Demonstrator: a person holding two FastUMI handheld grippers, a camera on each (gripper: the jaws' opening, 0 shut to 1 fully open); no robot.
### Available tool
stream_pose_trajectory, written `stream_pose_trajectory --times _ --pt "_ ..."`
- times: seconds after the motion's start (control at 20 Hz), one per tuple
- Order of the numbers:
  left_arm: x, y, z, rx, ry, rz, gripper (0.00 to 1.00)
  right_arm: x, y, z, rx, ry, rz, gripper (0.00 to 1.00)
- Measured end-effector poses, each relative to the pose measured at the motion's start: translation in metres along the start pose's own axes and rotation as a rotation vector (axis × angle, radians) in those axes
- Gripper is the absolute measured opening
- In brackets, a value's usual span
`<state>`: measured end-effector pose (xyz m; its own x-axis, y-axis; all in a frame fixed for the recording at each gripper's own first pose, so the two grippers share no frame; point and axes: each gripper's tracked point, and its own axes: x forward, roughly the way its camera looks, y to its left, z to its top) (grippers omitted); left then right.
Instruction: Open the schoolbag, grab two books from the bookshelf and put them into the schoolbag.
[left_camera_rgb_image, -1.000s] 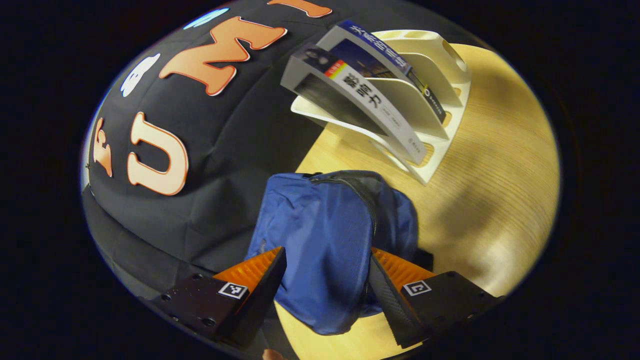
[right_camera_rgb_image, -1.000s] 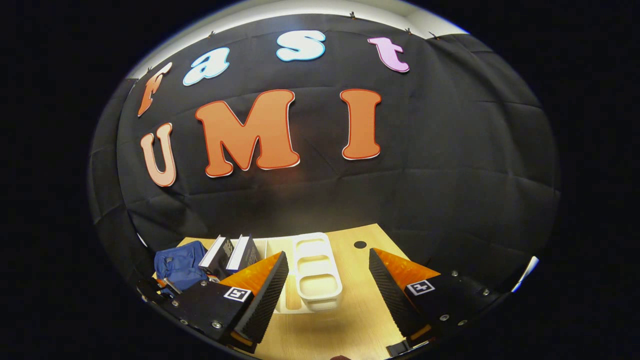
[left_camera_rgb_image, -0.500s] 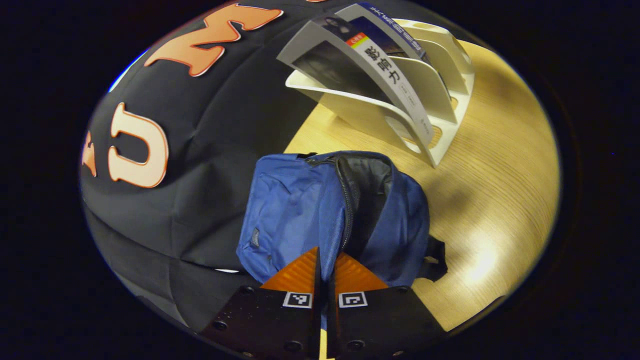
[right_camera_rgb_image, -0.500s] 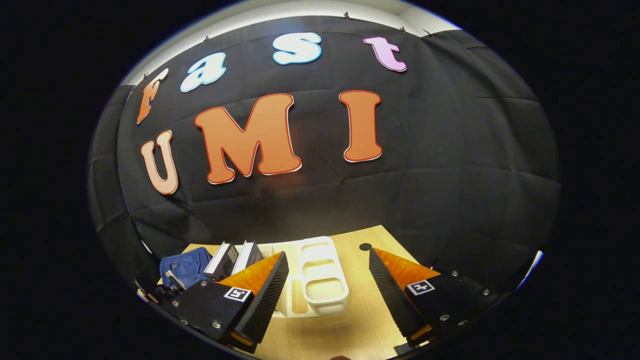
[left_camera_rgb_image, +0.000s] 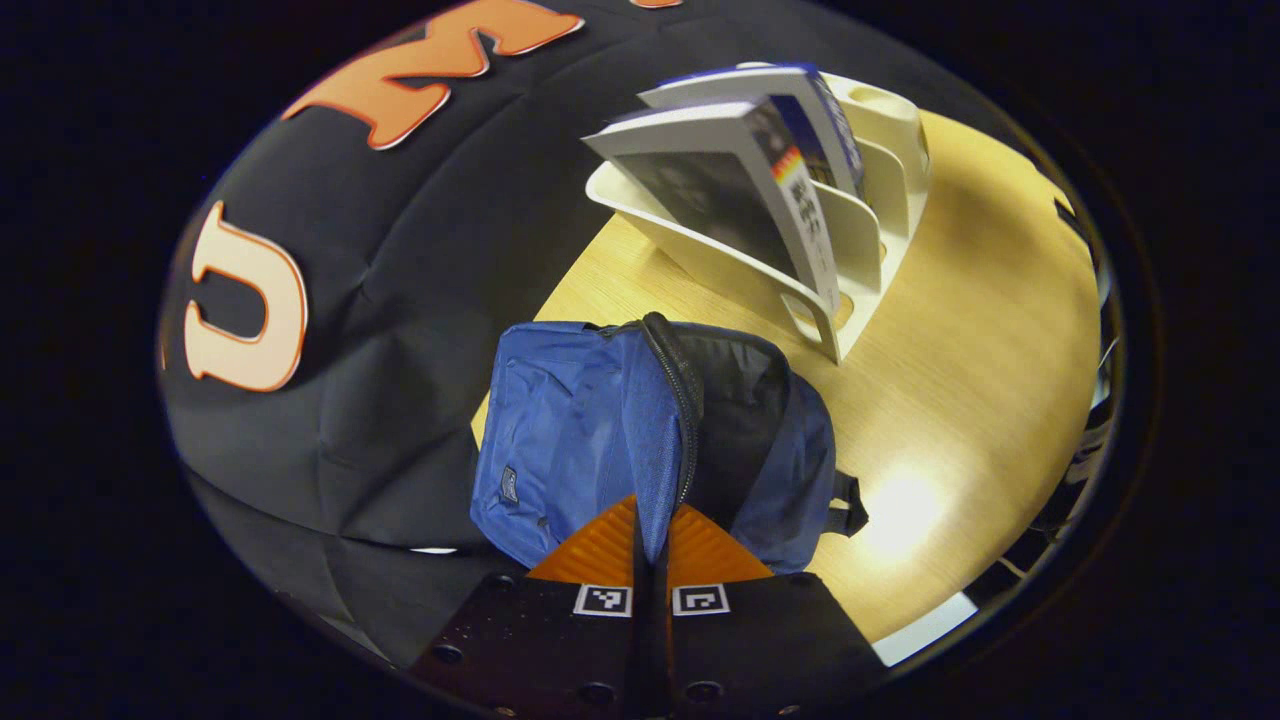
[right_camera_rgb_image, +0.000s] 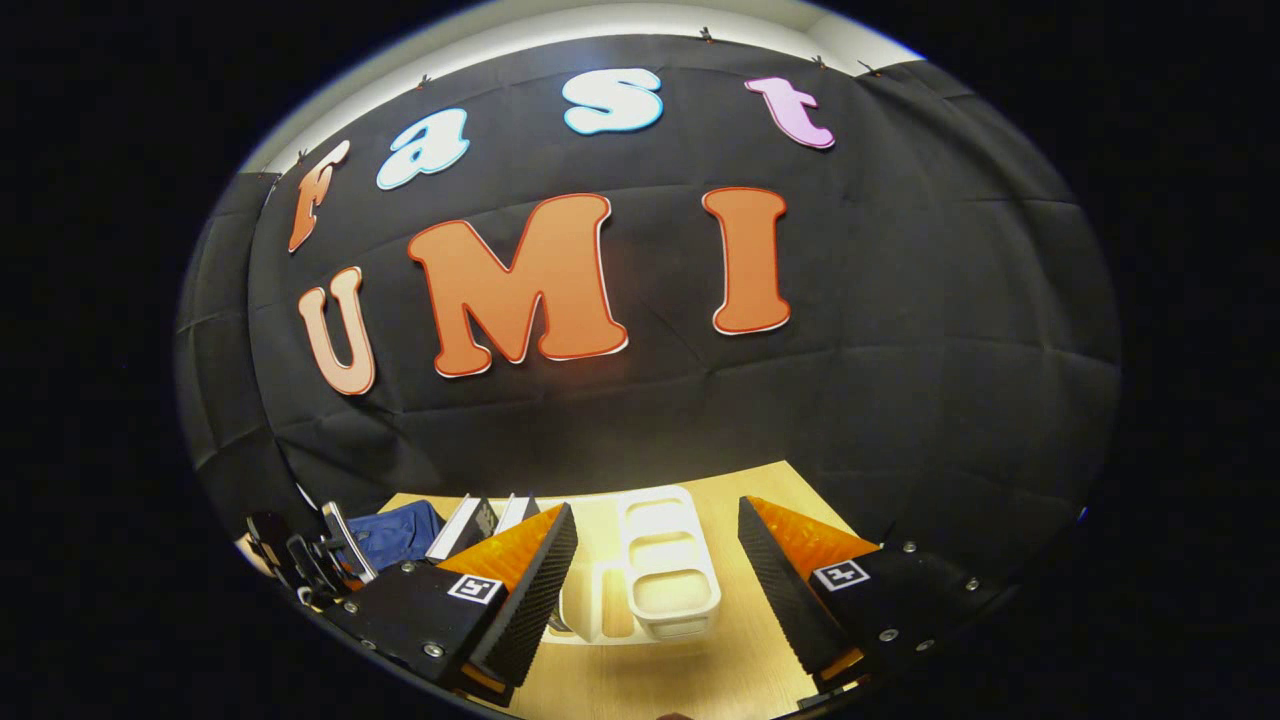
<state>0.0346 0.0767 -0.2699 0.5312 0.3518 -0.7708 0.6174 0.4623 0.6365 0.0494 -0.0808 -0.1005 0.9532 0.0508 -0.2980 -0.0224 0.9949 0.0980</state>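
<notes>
Jaws first: our left gripper (left_camera_rgb_image: 652, 540) is clamped on the bag's (left_camera_rgb_image: 590, 430) zipper edge, fingers pinched together with blue fabric between them. Probably holding the flap back so the mouth gapes; dark lining is visible, so we judge the bag open. Bag sits on the table (left_camera_rgb_image: 960, 400), just in front of the shelf (left_camera_rgb_image: 870, 230). Two books (left_camera_rgb_image: 740, 180) lean in the shelf's near slots, untouched. Right gripper (right_camera_rgb_image: 655, 560) hangs spread wide with nothing between the fingers, aimed at the shelf's vacant slots. We reckon it goes for a book next.
</notes>
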Motion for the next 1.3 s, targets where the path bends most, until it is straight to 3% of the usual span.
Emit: stream_pose_trajectory --times 0.15,0.35,0.55,0.75,0.85,1.1,1.3 --pt "-0.012 0.025 0.012 -0.082 0.012 -0.128 0.01 0.008 0.04 0.008 -0.038 0.023 0.072 0.97" --pt "-0.019 0.055 0.015 -0.112 0.027 -0.253 0.01 0.017 0.114 -0.001 -0.037 0.177 0.238 0.97" --pt "-0.017 0.073 0.019 -0.171 0.041 -0.381 0.0 0.042 0.175 -0.01 0.029 0.362 0.296 0.97" --pt "-0.019 0.079 0.018 -0.169 0.019 -0.475 0.01 0.072 0.24 -0.02 0.098 0.533 0.369 0.97" --pt "-0.017 0.084 0.018 -0.16 0.004 -0.494 0.01 0.087 0.263 -0.034 0.101 0.621 0.356 0.97" --pt "-0.012 0.086 0.017 -0.166 -0.016 -0.546 0.01 0.119 0.274 -0.098 -0.008 0.873 0.242 0.97" --pt "-0.01 0.086 0.012 -0.158 -0.028 -0.571 0.01 0.139 0.257 -0.129 -0.098 0.93 0.127 0.98"
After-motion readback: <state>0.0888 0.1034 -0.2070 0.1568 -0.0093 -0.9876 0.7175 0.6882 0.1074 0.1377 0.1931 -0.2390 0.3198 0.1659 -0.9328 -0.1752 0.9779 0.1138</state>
